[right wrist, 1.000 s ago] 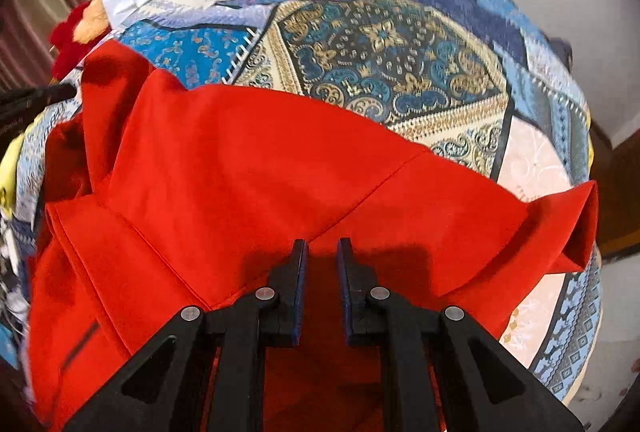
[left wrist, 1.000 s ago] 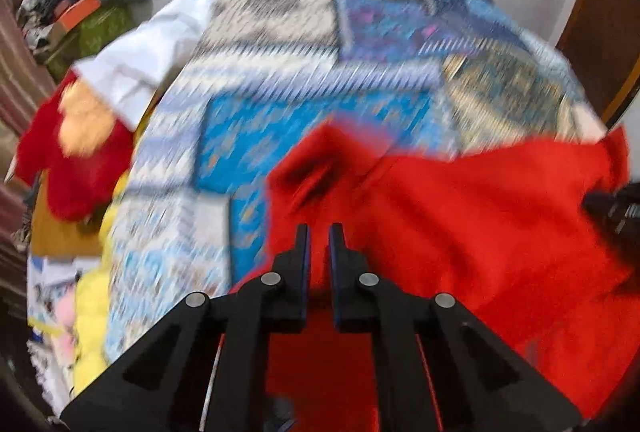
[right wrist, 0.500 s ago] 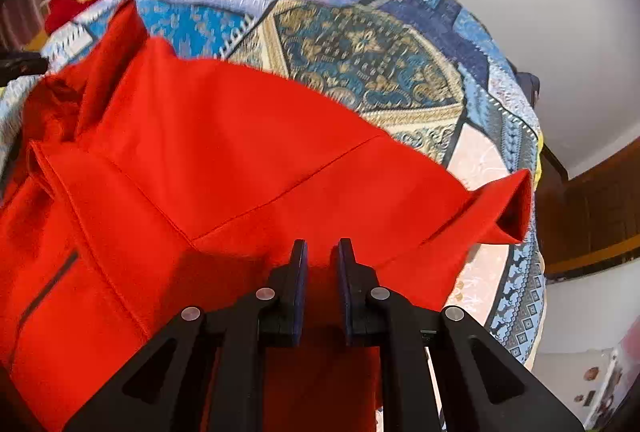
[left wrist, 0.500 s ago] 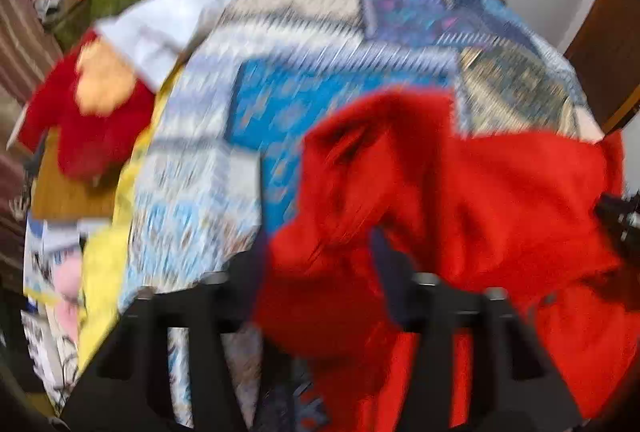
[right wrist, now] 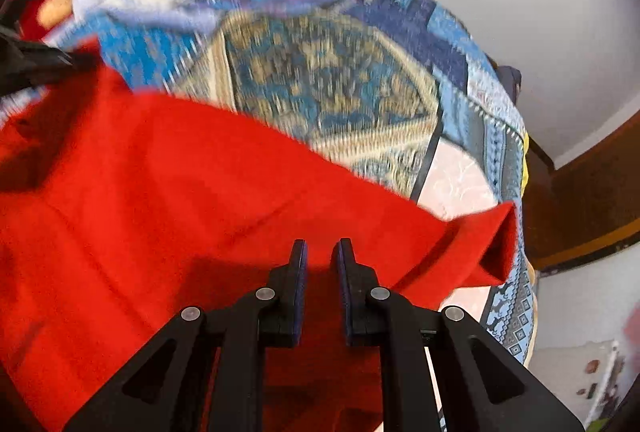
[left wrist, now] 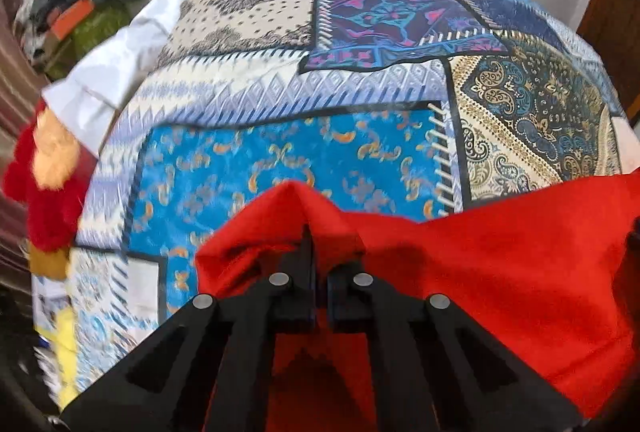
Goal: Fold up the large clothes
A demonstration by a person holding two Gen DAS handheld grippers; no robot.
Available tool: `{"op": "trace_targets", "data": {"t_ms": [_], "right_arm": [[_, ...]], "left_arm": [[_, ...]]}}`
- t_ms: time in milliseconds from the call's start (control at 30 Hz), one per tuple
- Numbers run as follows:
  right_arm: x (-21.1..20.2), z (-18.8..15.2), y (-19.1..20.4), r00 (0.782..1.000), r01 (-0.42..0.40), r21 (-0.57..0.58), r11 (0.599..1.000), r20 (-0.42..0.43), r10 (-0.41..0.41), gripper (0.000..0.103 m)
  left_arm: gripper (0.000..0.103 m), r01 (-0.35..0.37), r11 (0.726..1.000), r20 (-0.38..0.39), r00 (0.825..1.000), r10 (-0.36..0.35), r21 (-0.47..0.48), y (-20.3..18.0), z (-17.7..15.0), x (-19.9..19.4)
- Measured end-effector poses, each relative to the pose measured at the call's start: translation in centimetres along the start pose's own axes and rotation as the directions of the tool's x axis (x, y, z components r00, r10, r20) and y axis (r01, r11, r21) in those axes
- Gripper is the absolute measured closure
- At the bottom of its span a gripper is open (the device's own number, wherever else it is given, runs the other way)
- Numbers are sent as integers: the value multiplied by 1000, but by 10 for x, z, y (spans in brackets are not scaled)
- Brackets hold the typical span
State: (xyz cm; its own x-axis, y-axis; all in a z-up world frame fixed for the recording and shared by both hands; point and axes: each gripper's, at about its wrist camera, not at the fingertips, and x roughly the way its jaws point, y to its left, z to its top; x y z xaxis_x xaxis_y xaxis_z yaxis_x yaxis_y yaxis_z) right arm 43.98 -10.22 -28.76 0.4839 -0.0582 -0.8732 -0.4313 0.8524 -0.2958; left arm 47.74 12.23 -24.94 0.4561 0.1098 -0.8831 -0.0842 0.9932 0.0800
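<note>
Both claws had cloth: left claw had just closed, pinching a peak of the red garment; right claw was pressed together on its near edge. Garment lay on the patchwork bedspread, partly lifted, a sleeve sticking out right. No clean fold visible; most folding looked undone.

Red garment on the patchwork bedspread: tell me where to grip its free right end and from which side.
Grip the red garment at its folded corner flap, which sticks out past the right gripper over the bedspread. Probably come from the right edge, since the flap stands raised and open there.
</note>
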Motion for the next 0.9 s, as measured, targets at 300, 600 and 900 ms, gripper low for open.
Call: {"op": "trace_targets", "data": {"t_ms": [300,600,900], "right_arm": [[5,-22,-17,985,172,-4,985,7,-172,93],[3,-28,-44,990,138,91,986,-42,-135,93],[4,-53,-120,976,-203,411,889,7,219,93]], "left_arm": [[99,-33,989,-59,998,24,-144,96,-68,-12],[92,-43,996,-59,998,38,-78,81,-93,-16],[62,29,999,-78,996,-32,-36,86,-104,-35]]}}
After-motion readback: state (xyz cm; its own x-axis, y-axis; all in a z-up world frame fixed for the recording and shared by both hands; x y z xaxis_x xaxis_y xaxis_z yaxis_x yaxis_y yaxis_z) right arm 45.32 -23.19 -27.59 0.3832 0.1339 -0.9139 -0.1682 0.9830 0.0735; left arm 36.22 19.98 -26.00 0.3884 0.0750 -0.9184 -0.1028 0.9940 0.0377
